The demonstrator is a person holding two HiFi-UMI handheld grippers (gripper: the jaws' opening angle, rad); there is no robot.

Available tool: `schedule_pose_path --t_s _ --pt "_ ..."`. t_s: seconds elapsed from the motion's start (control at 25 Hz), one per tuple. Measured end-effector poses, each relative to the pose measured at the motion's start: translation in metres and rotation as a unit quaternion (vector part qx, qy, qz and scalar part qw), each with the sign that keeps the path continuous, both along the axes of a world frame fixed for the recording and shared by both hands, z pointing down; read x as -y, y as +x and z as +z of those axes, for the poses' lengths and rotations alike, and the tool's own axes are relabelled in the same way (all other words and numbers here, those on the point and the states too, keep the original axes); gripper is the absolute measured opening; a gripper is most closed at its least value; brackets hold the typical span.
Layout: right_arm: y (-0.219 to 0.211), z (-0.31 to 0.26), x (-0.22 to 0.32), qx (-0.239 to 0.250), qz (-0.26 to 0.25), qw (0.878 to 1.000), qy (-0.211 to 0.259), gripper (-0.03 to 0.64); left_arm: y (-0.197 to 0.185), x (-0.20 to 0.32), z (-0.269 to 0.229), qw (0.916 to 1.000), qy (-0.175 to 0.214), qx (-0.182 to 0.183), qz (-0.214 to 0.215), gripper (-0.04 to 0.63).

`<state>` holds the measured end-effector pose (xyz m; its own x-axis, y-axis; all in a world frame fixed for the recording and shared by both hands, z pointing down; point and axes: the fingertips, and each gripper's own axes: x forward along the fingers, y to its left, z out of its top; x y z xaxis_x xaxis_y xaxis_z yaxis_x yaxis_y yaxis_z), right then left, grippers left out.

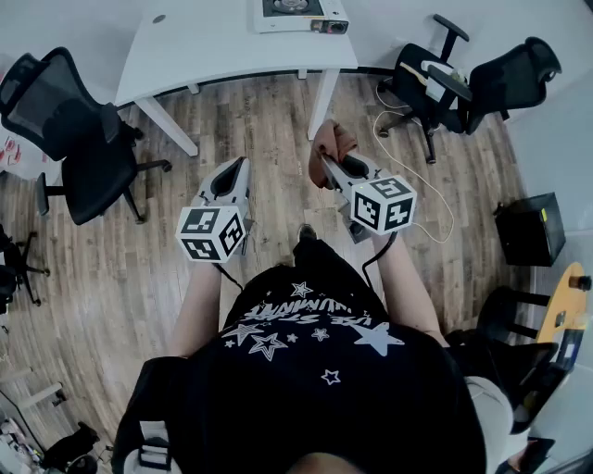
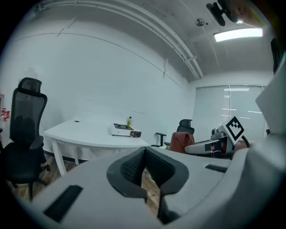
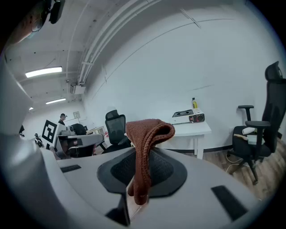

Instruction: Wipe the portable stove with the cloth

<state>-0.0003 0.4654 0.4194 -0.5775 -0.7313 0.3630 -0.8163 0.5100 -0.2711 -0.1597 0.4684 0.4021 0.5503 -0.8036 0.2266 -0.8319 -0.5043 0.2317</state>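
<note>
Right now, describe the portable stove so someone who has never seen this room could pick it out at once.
Find the white curved table against the far wall. At its right end sits the portable stove, a low white box with a dark round burner on top. Its neighbour, a small yellow bottle, stands upright, while the stove is flat and wide.

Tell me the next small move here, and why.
Probably step toward the white table and carry the right tool forward to the portable stove. The brown cloth is already clamped in that tool, yet the stove sits on the table well ahead, with wood floor between. The left tool is shut and empty.
</note>
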Motion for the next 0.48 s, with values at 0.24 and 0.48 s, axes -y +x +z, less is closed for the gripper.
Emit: schedule_pose_path --t_s 0.24,0.48 --pt "-0.006 0.005 -0.002 -0.009 -0.001 1.0 -0.01 0.061 -0.009 -0.007 0.009 0.9999 -0.012 0.007 0.002 0.008" --pt "-0.008 0.015 -0.013 -0.011 0.003 1.0 -0.028 0.061 -0.012 -0.014 0.02 0.9995 -0.028 0.011 0.004 0.008"
